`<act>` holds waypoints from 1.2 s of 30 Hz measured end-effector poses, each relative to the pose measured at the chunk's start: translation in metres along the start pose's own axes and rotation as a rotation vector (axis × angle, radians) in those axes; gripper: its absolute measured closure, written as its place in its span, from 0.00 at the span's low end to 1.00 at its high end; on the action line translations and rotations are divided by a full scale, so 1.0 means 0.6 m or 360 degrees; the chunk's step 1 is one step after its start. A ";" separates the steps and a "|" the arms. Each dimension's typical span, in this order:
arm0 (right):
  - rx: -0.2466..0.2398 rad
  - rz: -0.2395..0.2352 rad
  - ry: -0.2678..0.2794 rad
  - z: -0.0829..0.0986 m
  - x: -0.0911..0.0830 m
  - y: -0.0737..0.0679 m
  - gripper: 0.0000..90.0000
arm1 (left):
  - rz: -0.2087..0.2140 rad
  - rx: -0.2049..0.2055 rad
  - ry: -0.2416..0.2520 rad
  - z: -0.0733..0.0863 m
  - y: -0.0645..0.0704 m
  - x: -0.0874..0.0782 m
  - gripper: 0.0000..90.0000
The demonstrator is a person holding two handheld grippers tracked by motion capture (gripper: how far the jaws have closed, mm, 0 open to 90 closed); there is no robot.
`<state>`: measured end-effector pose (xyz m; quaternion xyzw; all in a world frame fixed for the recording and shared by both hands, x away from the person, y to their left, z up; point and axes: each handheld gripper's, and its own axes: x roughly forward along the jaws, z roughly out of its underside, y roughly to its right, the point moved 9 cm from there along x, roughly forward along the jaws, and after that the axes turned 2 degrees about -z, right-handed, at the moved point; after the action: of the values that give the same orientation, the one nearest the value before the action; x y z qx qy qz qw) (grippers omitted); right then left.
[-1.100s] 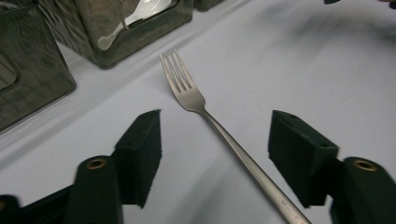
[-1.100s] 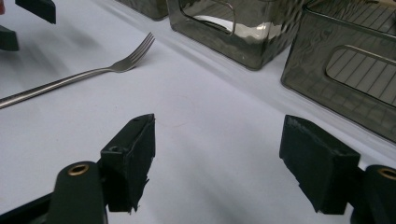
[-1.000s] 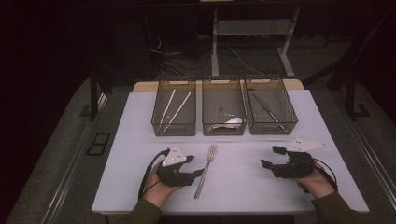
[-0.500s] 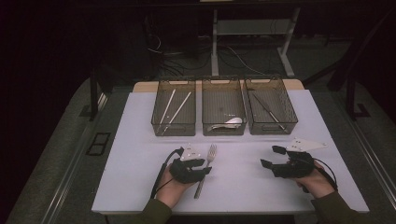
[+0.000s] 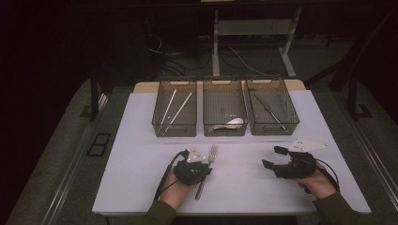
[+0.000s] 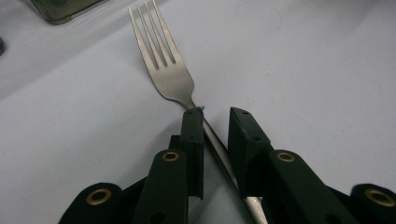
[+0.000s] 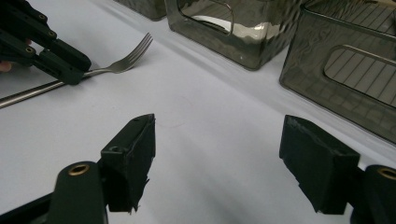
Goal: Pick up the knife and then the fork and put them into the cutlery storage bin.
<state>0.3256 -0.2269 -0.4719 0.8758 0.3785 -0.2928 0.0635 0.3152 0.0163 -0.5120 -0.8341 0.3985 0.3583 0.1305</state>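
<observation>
**Left gripper straddling fork handle; right gripper idle, jaws wide**

Fork (image 6: 163, 70) lies flat on the white table (image 5: 141, 136), tines pointing toward the baskets, handle running back toward the person. Sits in front of the middle basket (image 5: 224, 108), well short of it.

Left gripper (image 6: 215, 122) is down over the fork's neck, one jaw on each side of the handle. Left jaw touches the metal; a narrow gap shows between the handle and the right jaw, so not clamped, though whether that far jaw grazes it lower down is hard to tell from this angle. Fork not lifted.

Right gripper (image 7: 219, 154) is low over bare table at the person's right, jaws spread wide, nothing between them. It sits well apart from the fork, near the right basket (image 5: 272, 108).

Left basket (image 5: 174, 110) holds two pale sticks.
</observation>
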 end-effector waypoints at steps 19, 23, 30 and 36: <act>0.0005 -0.0007 -0.0002 0.000 0.000 -0.001 0.30 | 0.0128 0.0062 -0.0016 -0.001 0.016 -0.005 0.93; 0.0005 -0.0008 0.0000 0.000 0.000 0.000 0.30 | 0.0112 0.0043 -0.0005 -0.001 0.018 -0.005 0.92; 0.0010 -0.0007 -0.0004 0.001 0.000 0.000 0.30 | -0.0014 0.0023 -0.0006 0.007 0.026 -0.002 0.89; 0.0004 -0.0007 -0.0004 0.001 0.001 -0.002 0.30 | -0.0055 0.0102 -0.0003 0.007 0.028 -0.002 0.94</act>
<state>0.3248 -0.2260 -0.4723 0.8746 0.3800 -0.2946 0.0624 0.2999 0.0083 -0.5127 -0.8359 0.3952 0.3440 0.1636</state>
